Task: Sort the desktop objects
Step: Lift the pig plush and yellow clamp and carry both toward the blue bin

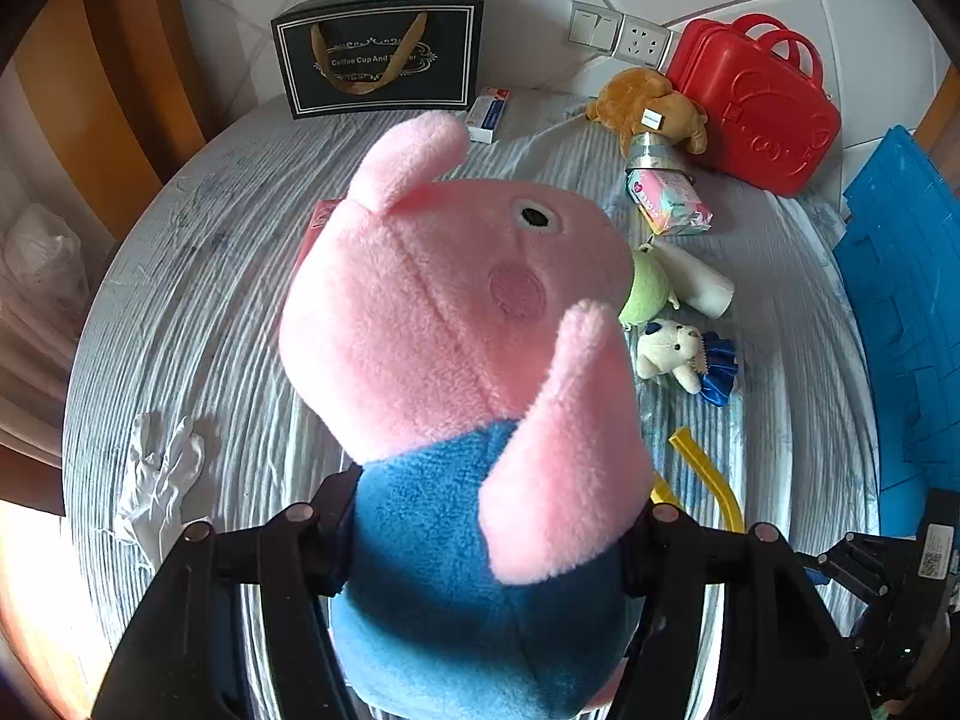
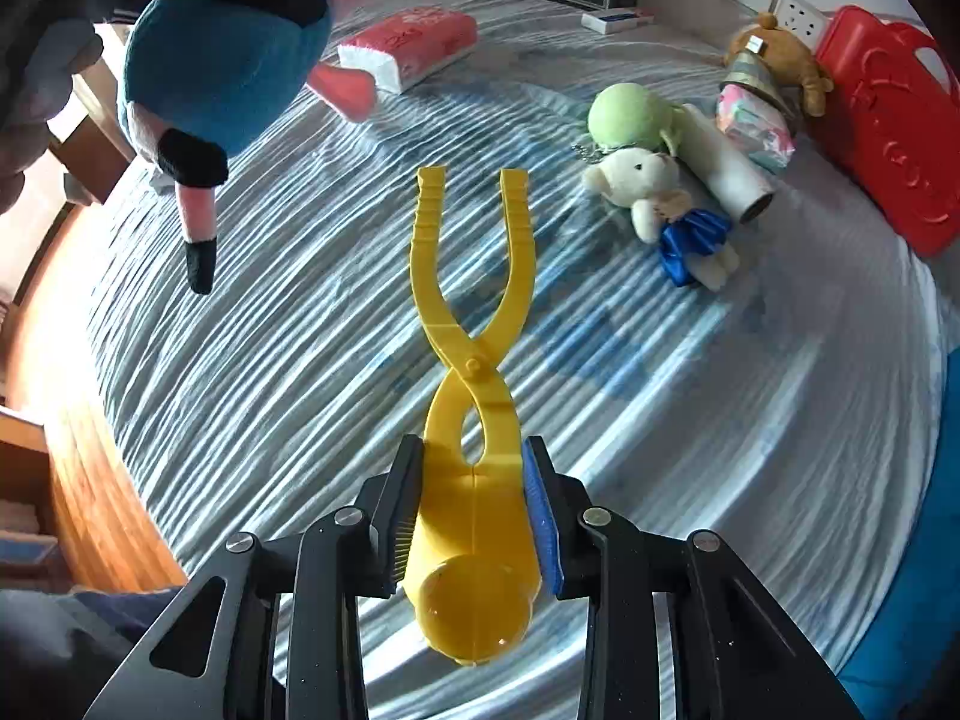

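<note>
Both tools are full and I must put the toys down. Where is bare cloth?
Free: the wide striped cloth left of the yellow tongs, up to the tissue pack; also near the white glove. Crowded: the right side, around the white bear, green plush and red case.

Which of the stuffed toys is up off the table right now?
The big pink plush pig in a blue shirt, gripped by the left tongs. The small white bear, green plush and brown bear lie on the striped cloth.
</note>
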Tool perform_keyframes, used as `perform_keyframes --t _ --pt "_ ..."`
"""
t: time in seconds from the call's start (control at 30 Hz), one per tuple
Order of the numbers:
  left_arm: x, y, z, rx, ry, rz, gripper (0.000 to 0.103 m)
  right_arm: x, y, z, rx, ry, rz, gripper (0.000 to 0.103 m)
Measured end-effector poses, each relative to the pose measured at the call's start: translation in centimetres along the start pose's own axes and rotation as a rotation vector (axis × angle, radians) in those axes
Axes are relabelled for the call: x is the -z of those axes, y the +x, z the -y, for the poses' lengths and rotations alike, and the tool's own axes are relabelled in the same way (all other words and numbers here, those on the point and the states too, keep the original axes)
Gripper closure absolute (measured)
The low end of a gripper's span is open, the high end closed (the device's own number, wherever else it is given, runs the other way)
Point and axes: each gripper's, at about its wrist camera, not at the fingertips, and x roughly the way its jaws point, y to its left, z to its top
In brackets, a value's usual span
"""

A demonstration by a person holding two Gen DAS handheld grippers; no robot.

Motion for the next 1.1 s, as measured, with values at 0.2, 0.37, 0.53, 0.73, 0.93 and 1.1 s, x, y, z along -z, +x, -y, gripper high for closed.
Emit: perform_keyframes --t 0.2,0.37,0.53,0.73,0.93,1.1 --pt "0.2 -2.8 2.0 -0.027 0.005 0.031 0.042 -0.5 -4.1 0.9 0.039 0.036 0.045 0.071" --pt "0.2 -5.8 4.2 -0.031 0.023 0.075 0.042 -0.6 -8.8 1.9 0.067 0.110 0.129 0.071" --pt "0.4 -9.0 6.8 -0.040 0.043 0.125 0.042 -0.3 -13.4 3.2 0.093 0.186 0.223 0.071" --pt "0.4 -12.4 10.1 -0.026 0.038 0.165 0.042 0.7 -18.5 4.4 0.111 0.208 0.304 0.071" --pt "0.4 -16.1 13.8 -0.031 0.044 0.220 0.042 2.2 -22.4 5.6 0.116 0.218 0.369 0.071" --pt "0.3 -18.9 16.9 -0.040 0.062 0.265 0.042 3.6 -25.8 6.8 0.124 0.216 0.434 0.071"
